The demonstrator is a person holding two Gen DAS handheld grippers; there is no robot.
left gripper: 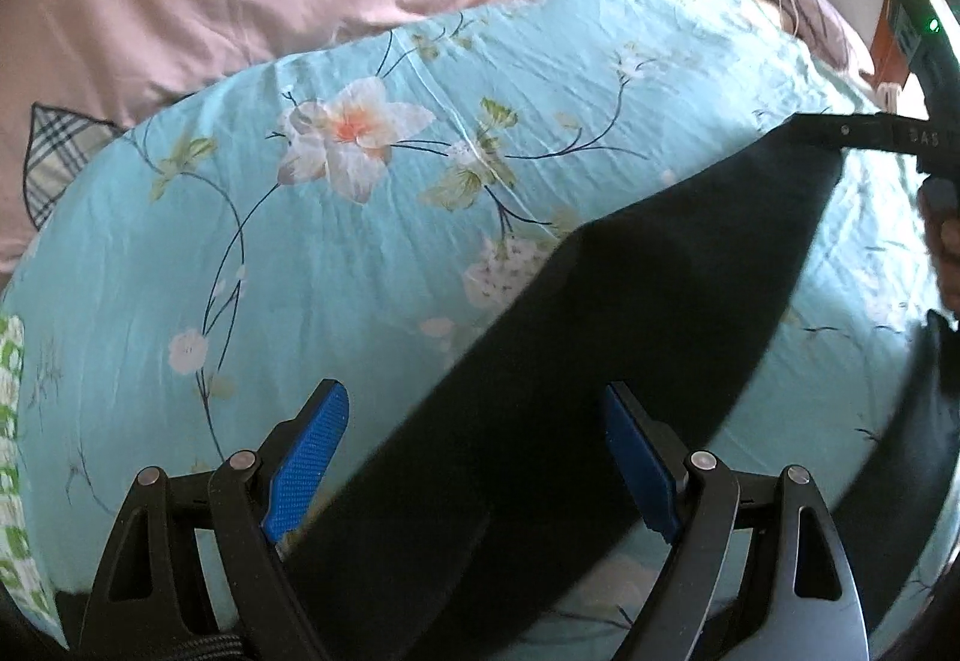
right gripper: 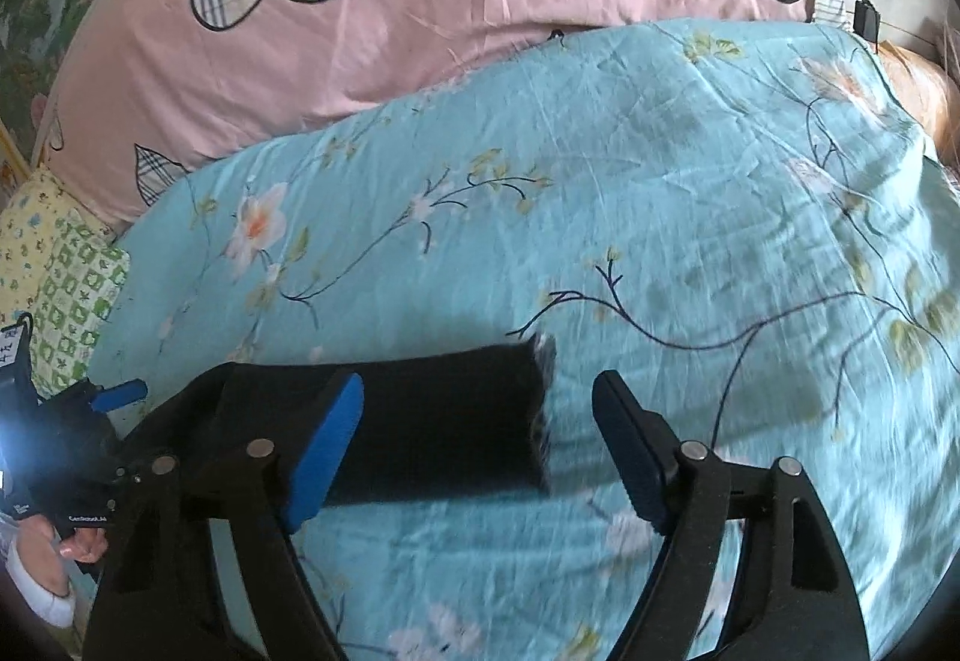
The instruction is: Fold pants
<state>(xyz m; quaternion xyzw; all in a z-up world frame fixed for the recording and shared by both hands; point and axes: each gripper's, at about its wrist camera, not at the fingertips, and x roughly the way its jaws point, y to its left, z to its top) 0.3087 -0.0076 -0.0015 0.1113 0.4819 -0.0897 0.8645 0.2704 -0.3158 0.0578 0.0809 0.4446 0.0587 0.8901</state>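
Both grippers, left [left gripper: 477, 457] and right [right gripper: 477, 448], stand spread over the pants [left gripper: 600, 349]; unpinched cloth could slump on the bedspread [left gripper: 360, 253]; fold skews.

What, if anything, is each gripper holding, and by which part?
Nothing: both the left gripper and right gripper stand open; the black pants lie between their jaws, ungripped.

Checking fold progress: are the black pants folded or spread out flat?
Folded, at least partly: the black pants lie as a short band on the blue floral sheet; how many layers, cannot tell.
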